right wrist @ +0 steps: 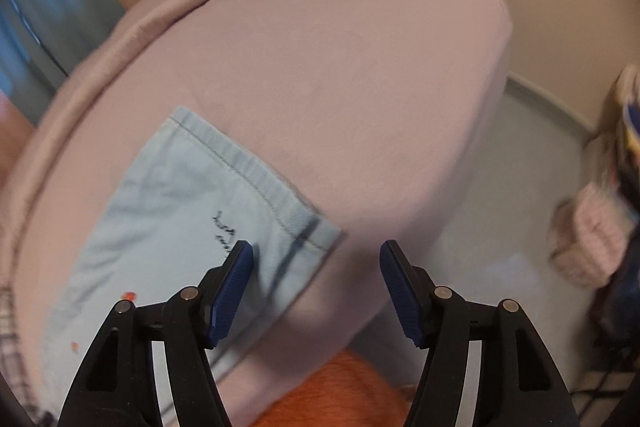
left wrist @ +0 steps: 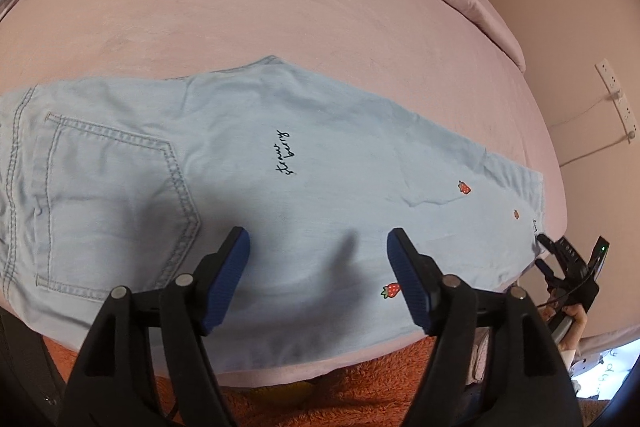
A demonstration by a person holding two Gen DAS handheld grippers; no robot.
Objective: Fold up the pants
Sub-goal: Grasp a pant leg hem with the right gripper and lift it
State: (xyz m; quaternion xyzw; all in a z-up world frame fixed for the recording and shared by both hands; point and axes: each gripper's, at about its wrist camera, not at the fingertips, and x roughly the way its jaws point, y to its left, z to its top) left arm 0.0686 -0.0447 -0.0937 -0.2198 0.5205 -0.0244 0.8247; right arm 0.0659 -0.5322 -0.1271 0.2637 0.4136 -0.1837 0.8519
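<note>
Blue-padded black left gripper point(left wrist: 318, 247) hangs released, jaws spread wide, above the light-blue denim pants with strawberry embroidery point(left wrist: 256, 163), holding nothing. These lie flat along the near edge of the pink velvety bed cover point(left wrist: 280, 7), back pocket toward its left end. At the hem near the right corner, the matching right gripper point(right wrist: 316, 259) is likewise spread and holds nothing.

Pants point(left wrist: 224, 163) waistband runs off my left view's edge; right view motion-blurred, hem script point(right wrist: 225, 231) unreadable; clutter point(right wrist: 592, 239) at right smeared; my right hand-held gripper point(left wrist: 541, 251) mostly cropped.
</note>
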